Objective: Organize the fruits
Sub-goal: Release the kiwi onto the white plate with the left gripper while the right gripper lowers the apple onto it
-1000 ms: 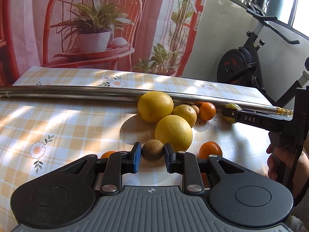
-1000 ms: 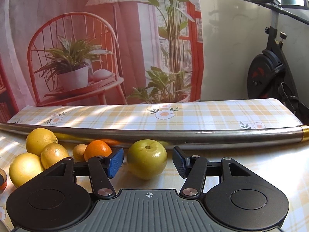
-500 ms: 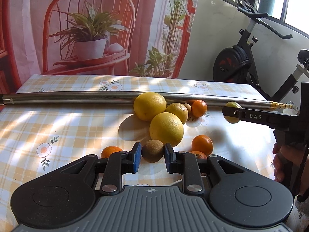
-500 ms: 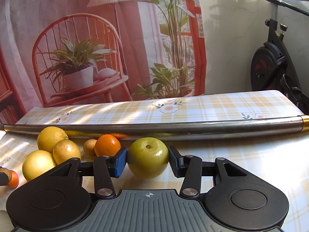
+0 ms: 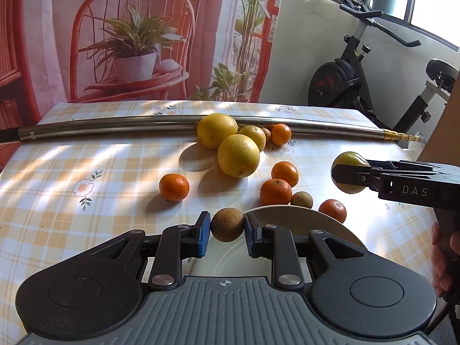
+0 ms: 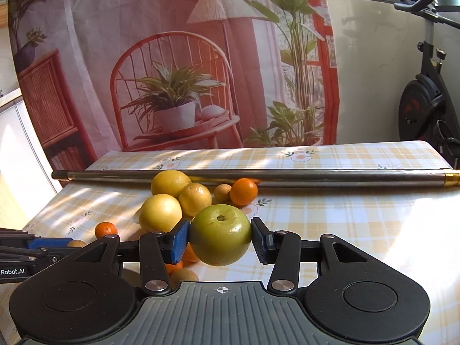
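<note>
Both claws loaded | left gripper clamps brown fruit, now over plate | right gripper closed on green apple, lifted off tabletop | drop next.

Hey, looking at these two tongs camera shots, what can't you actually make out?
- White plate, left wrist view: mostly hidden behind the left tongs; contents unseen.
- Orange fruit, right wrist view: largely covered by the green fruit and right tongs.
- Person's hand, left wrist view: cut off by the right edge.
</note>
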